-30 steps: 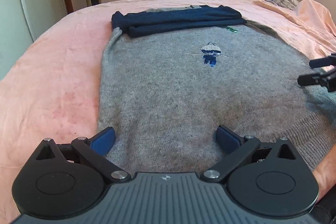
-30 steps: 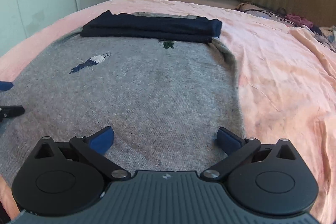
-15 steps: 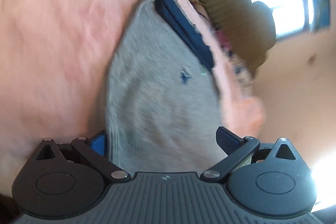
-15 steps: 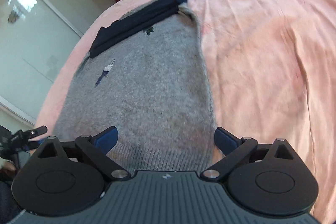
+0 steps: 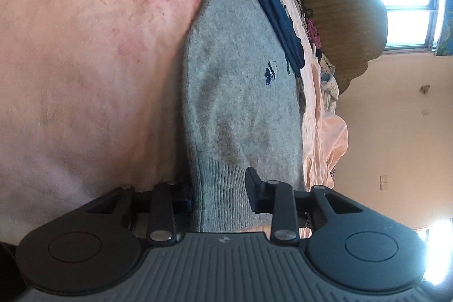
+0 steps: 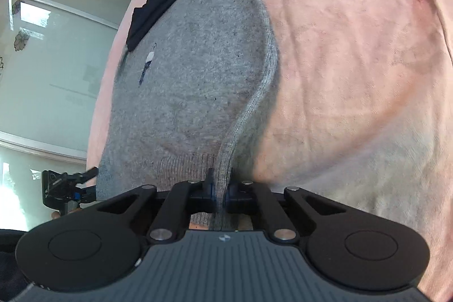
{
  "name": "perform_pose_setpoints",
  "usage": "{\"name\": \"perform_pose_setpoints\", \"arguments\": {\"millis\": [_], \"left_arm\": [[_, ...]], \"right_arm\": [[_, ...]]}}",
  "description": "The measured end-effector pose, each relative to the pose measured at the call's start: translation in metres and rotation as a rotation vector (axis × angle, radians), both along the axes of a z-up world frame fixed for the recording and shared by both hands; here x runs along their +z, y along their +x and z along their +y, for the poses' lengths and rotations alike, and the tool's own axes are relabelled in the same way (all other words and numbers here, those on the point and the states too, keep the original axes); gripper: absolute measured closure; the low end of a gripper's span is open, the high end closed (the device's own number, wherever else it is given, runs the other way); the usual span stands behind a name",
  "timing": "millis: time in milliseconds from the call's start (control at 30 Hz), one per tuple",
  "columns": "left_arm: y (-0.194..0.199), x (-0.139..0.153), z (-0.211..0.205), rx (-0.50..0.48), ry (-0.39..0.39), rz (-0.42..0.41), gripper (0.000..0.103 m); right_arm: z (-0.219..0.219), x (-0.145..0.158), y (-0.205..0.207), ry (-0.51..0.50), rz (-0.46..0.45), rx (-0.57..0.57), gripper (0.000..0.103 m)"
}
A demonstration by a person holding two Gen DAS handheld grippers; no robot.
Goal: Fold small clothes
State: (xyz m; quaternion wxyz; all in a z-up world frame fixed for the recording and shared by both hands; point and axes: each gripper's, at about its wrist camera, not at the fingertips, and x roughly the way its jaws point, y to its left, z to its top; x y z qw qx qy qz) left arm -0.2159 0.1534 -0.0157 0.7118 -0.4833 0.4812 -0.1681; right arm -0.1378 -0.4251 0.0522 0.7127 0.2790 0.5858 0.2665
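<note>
In the left wrist view, a grey knit sweater (image 5: 240,92) is seen spread on a pink bedspread (image 5: 85,61), with a folded navy garment (image 5: 279,13) laid across its far end. The ribbed hem is caught between the jaws of the left gripper (image 5: 219,188), which are closing; whether the pads press yet cannot be told.

In the right wrist view, the right gripper (image 6: 219,194) is clamped tight on the sweater's (image 6: 184,81) hem corner, the side edge being drawn up into a ridge. The left gripper (image 6: 70,186) is seen at the opposite corner.
</note>
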Motion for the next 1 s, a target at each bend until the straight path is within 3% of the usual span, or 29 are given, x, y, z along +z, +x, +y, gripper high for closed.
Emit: {"name": "perform_pose_setpoints", "arguments": {"millis": [33, 67, 100, 267, 400, 533, 633, 700, 833, 900, 933, 967, 1000], "left_arm": [[0.001, 0.002, -0.002, -0.005, 0.022, 0.002, 0.076], [0.005, 0.005, -0.006, -0.019, 0.072, 0.011, 0.095], [0.008, 0.008, -0.009, -0.035, 0.116, 0.017, 0.098], [0.037, 0.045, -0.008, -0.041, 0.131, -0.129, 0.098], [0.094, 0.084, -0.003, -0.03, 0.117, -0.301, 0.098], [0.183, 0.103, 0.006, 0.045, 0.115, -0.404, 0.098], [0.258, 0.109, 0.013, 0.108, 0.122, -0.454, 0.098], [0.306, 0.107, 0.012, 0.13, 0.174, -0.468, 0.098], [0.394, 0.08, 0.009, 0.166, 0.329, -0.383, 0.097], [0.421, 0.063, 0.019, 0.198, 0.404, -0.227, 0.095], [0.425, 0.058, 0.023, 0.211, 0.378, -0.188, 0.094], [0.42, 0.054, 0.028, 0.227, 0.324, -0.189, 0.089], [0.407, 0.053, 0.034, 0.252, 0.278, -0.227, 0.076]], "right_arm": [[0.001, 0.0, 0.0, 0.001, -0.001, 0.002, 0.098], [0.003, 0.0, 0.0, 0.002, -0.006, 0.006, 0.098], [-0.001, -0.001, 0.001, 0.005, -0.013, 0.01, 0.098], [-0.005, 0.02, 0.009, 0.074, -0.113, -0.017, 0.094], [0.006, 0.049, 0.049, 0.189, -0.23, -0.031, 0.094], [0.018, 0.067, 0.131, 0.279, -0.338, -0.079, 0.094], [0.016, 0.062, 0.211, 0.337, -0.362, -0.162, 0.094], [0.014, 0.05, 0.266, 0.361, -0.345, -0.217, 0.094], [0.031, 0.011, 0.365, 0.308, -0.261, -0.291, 0.092], [0.04, -0.016, 0.395, 0.239, -0.185, -0.367, 0.073], [0.042, -0.026, 0.404, 0.209, -0.157, -0.389, 0.043], [0.046, -0.033, 0.407, 0.202, -0.156, -0.396, 0.033], [0.048, -0.034, 0.401, 0.215, -0.177, -0.393, 0.032]]}}
